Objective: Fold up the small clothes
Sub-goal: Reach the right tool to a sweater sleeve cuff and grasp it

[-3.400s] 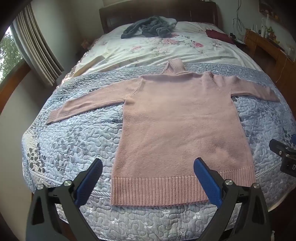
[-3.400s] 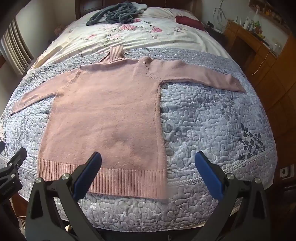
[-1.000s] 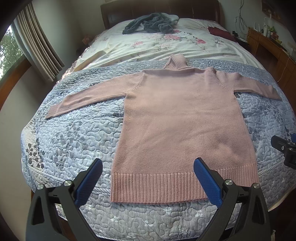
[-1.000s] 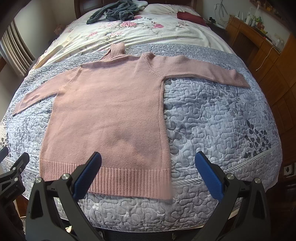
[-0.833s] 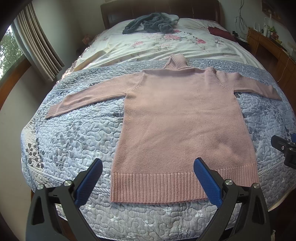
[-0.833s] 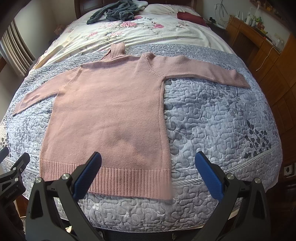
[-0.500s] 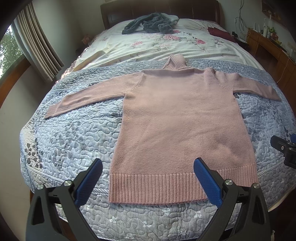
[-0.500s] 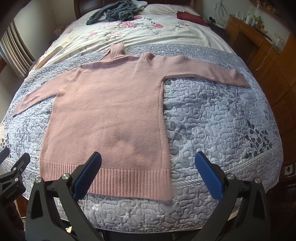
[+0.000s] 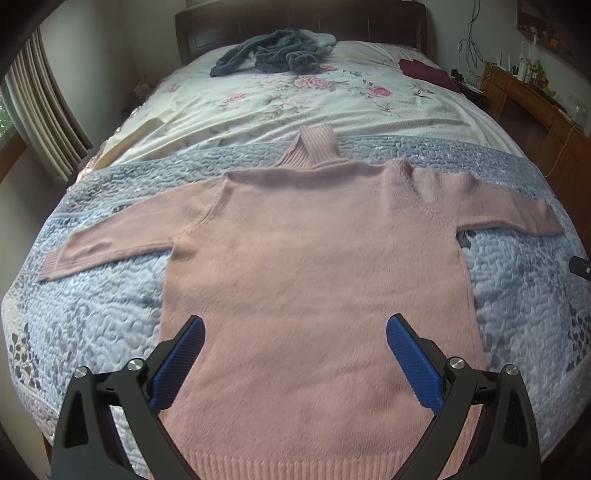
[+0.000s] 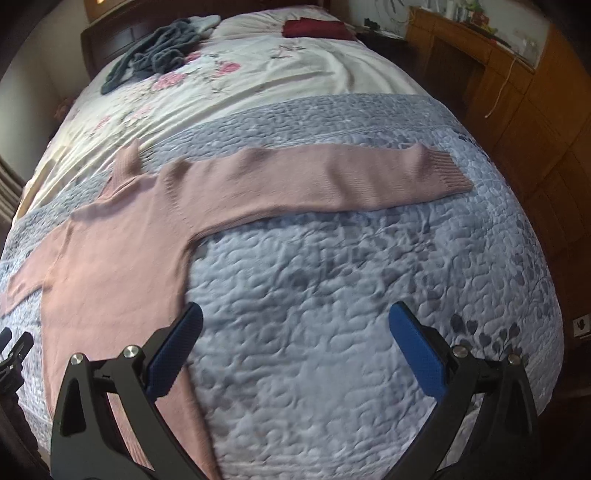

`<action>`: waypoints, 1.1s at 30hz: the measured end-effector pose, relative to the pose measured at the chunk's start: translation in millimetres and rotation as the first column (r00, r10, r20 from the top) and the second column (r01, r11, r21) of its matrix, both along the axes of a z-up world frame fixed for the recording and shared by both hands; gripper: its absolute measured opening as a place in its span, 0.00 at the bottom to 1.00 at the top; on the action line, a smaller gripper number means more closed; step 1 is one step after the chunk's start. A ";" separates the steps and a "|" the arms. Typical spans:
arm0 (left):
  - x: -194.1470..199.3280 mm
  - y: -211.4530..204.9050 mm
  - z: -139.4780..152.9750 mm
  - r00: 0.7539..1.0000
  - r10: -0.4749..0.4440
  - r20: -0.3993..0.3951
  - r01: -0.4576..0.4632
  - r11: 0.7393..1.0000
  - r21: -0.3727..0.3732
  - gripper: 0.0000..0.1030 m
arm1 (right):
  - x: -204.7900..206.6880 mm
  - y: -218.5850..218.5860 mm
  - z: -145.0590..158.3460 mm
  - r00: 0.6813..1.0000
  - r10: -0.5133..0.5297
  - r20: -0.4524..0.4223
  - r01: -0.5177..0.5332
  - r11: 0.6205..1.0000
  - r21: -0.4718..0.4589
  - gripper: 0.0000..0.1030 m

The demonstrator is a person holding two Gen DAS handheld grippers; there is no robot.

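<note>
My right gripper (image 10: pixel 293 345), jaws apart and empty, faces the sweater's right sleeve (image 10: pixel 332 181): cuff toward one o'clock, long axis running nine-to-three. My left gripper (image 9: pixel 293 356), also spread, hovers over the sweater (image 9: pixel 314 280) body, so the right is nearer that sleeve.

A wide bed (image 9: pixel 110 295) covered at the near end by a grey-blue quilted bedspread (image 10: pixel 332 314) with a leaf print at its edges. Beyond it lies a cream sheet (image 9: pixel 295 99) printed with pink roses. A heap of dark grey clothes (image 9: pixel 273 55) sits near the dark wooden headboard (image 9: pixel 303 26), and a folded dark red cloth (image 10: pixel 317 27) lies at the far right corner. Wooden cabinets (image 10: pixel 517 92) stand along the right wall; striped curtains (image 9: pixel 40 122) hang on the left
</note>
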State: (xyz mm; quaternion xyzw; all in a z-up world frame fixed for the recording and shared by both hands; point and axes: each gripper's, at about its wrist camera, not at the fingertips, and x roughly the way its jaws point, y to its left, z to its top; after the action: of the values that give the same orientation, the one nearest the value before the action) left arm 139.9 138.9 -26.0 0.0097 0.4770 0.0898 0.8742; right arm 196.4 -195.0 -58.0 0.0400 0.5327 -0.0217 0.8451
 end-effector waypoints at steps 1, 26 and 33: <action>15.4 -8.0 -2.4 1.000 -0.002 0.006 0.002 1.000 -0.002 0.96 | 17.1 -20.0 -6.2 1.000 -0.026 -0.005 0.026 1.000 -0.001 0.97; 190.3 -97.9 -62.5 0.999 -0.032 -0.006 0.032 0.999 -0.035 0.96 | 162.6 -268.2 -122.4 0.900 -0.390 -0.193 0.429 0.871 0.241 0.46; 177.1 -79.3 -67.0 1.000 -0.017 -0.013 0.017 0.999 -0.034 0.96 | 152.3 -272.8 -85.9 0.924 -0.375 -0.079 0.380 0.867 0.324 0.11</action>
State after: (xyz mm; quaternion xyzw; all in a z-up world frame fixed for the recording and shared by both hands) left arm 317.0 59.6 -93.0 -0.0005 0.4842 0.0742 0.8718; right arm 348.7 -467.7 -144.0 0.2853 0.5163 -0.0962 0.8017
